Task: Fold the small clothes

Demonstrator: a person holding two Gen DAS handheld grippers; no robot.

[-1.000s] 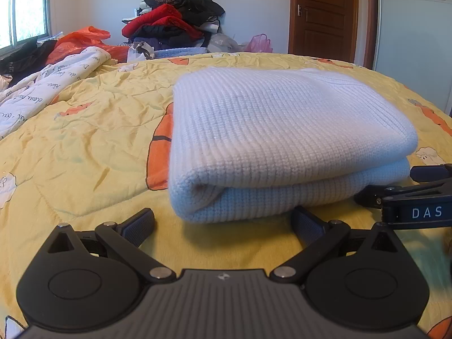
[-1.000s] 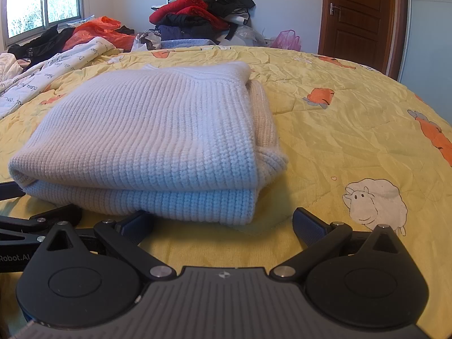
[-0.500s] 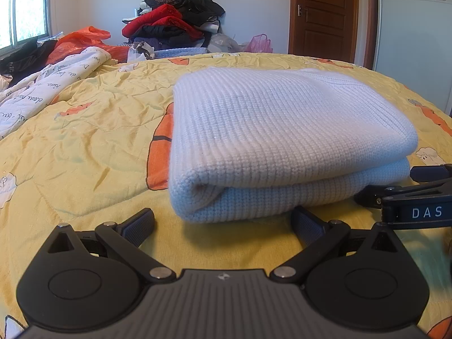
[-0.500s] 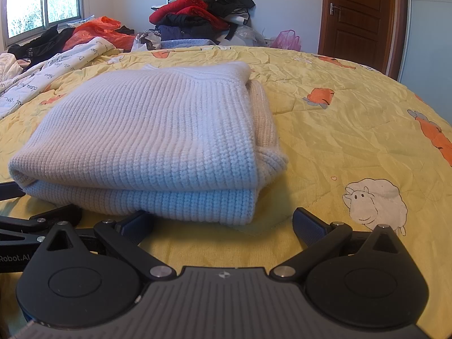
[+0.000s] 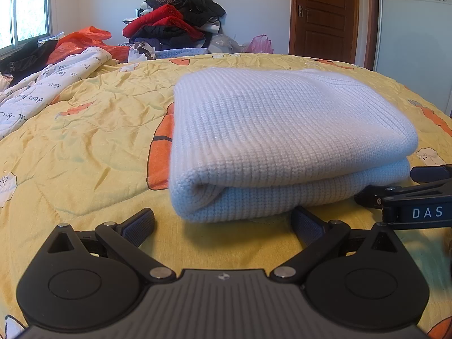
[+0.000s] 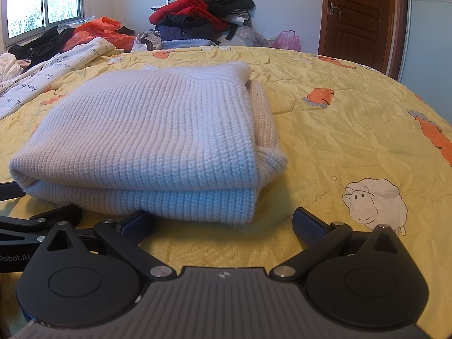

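Observation:
A white knit sweater (image 5: 282,141) lies folded in a thick stack on the yellow bedspread (image 5: 93,147). My left gripper (image 5: 223,223) rests open just in front of the sweater's near left corner, its fingers empty. In the right wrist view the same folded sweater (image 6: 152,138) sits ahead and to the left. My right gripper (image 6: 223,223) is open in front of its near right corner, holding nothing. The right gripper's black fingers (image 5: 409,195) show at the right edge of the left wrist view, and the left gripper's fingers (image 6: 39,220) at the left edge of the right wrist view.
A heap of red and black clothes (image 5: 175,25) rises behind the bed. An orange plastic bag (image 5: 82,42) and a white printed quilt (image 5: 48,87) lie at the left. A brown door (image 5: 325,14) stands at the back right. Open bedspread (image 6: 353,130) spreads right of the sweater.

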